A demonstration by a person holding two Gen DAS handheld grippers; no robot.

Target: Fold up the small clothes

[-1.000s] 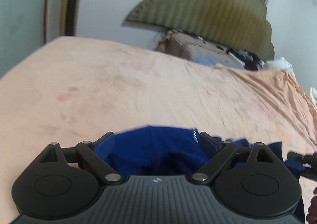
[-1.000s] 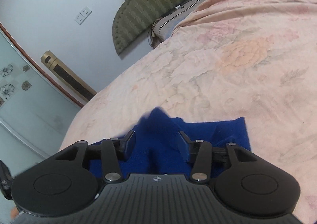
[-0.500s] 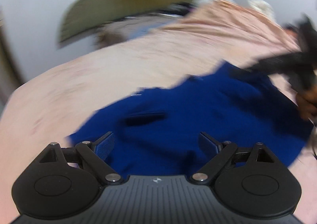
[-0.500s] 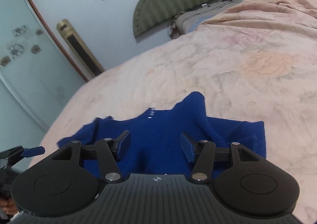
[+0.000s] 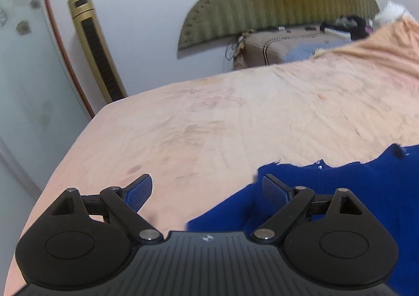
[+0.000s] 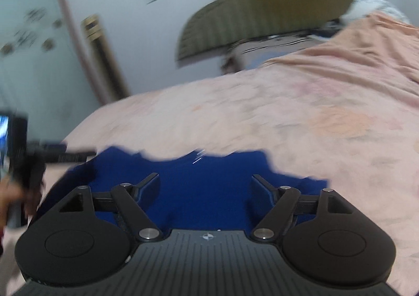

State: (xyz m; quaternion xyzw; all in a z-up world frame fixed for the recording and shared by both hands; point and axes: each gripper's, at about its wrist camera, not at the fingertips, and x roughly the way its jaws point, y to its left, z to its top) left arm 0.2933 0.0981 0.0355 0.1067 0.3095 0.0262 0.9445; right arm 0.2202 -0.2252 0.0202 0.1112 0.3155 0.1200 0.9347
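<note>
Two claws hang spread wide over one deep-blue knitted garment [image 5: 327, 191], which lies on the peach floral bedsheet [image 5: 235, 125] near the bed's foot edge; neither claw holds anything.

Taking the blue garment as the landmark and going left to right: the left claw [image 5: 207, 188] sits at the garment's left edge, with its left blue-padded finger [image 5: 138, 192] over bare sheet and its right finger [image 5: 275, 188] just above the cloth. The right claw [image 6: 204, 188] hovers over the garment's middle, both fingers above blue fabric. In the right wrist view the other gripper [image 6: 34, 159] shows off the garment's left side, though blur leaves its outline vague. Beyond the garment, against the wall, stand a gold tower fan [image 5: 94, 47] and an olive ribbed scalloped headboard [image 5: 275, 2].

The garment looks spread but uneven; its far edge is ragged in outline, and whether it is already folded once is hard to tell from here.

To do the next fold well, I judge each claw should come down on an outer corner or edge, not the middle, and pinch only the layers that are to travel. Lift both sides together and low, carry them across evenly so the edges meet, then let go only once the cloth rests flat. Knit fabric will likely sag and stretch, so a slow, level carry would suit it.
</note>
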